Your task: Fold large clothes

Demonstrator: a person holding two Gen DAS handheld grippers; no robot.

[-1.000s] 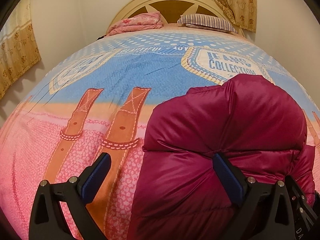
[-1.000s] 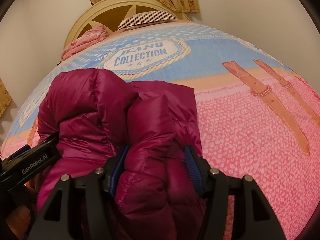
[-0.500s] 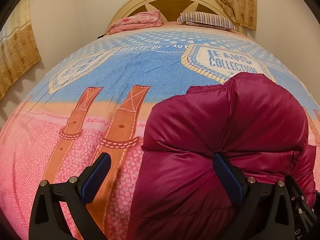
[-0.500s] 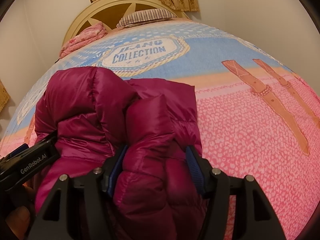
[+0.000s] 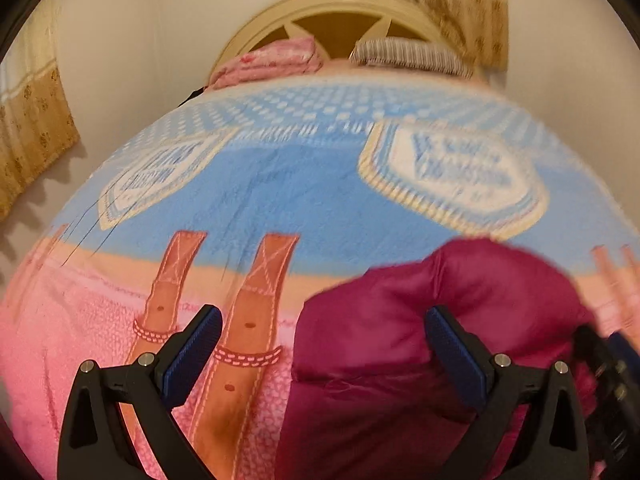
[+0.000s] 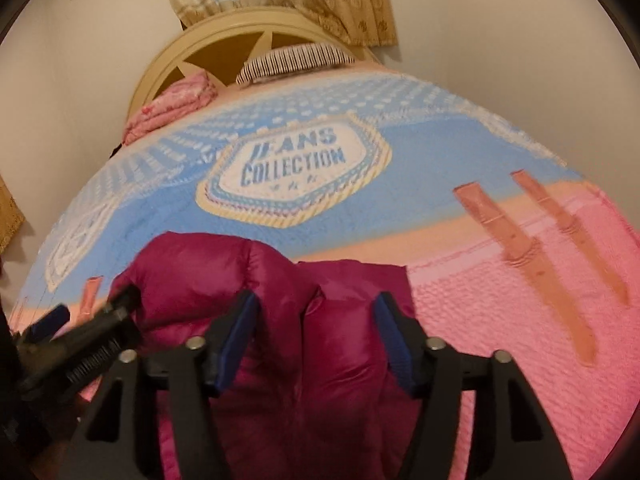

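A magenta puffer jacket (image 5: 460,280) lies folded in a bundle on the bed; in the right wrist view the jacket (image 6: 192,264) sits low in the middle. My left gripper (image 5: 322,316) hovers above the bundle's left edge with its jaws wide apart and nothing between the pads. My right gripper (image 6: 316,304) hangs over the bundle's right part, jaws apart; the fabric lies below the pads and I see no pinch. The left gripper (image 6: 80,332) shows blurred at the lower left of the right wrist view, and the right gripper (image 5: 604,360) at the right edge of the left wrist view.
The bedspread (image 6: 500,320) is pink near me and blue farther off, with a "JEANS COLLECTION" badge (image 6: 296,168). A folded pink blanket (image 6: 172,108) and a striped pillow (image 6: 296,60) lie by the cream headboard (image 5: 340,8). Walls and curtains (image 5: 36,136) close in on the sides.
Both grippers have lifted and drawn back from the jacket, which now looks smaller and lower. The fold that filled the right gripper's gap has dropped away below the pads.
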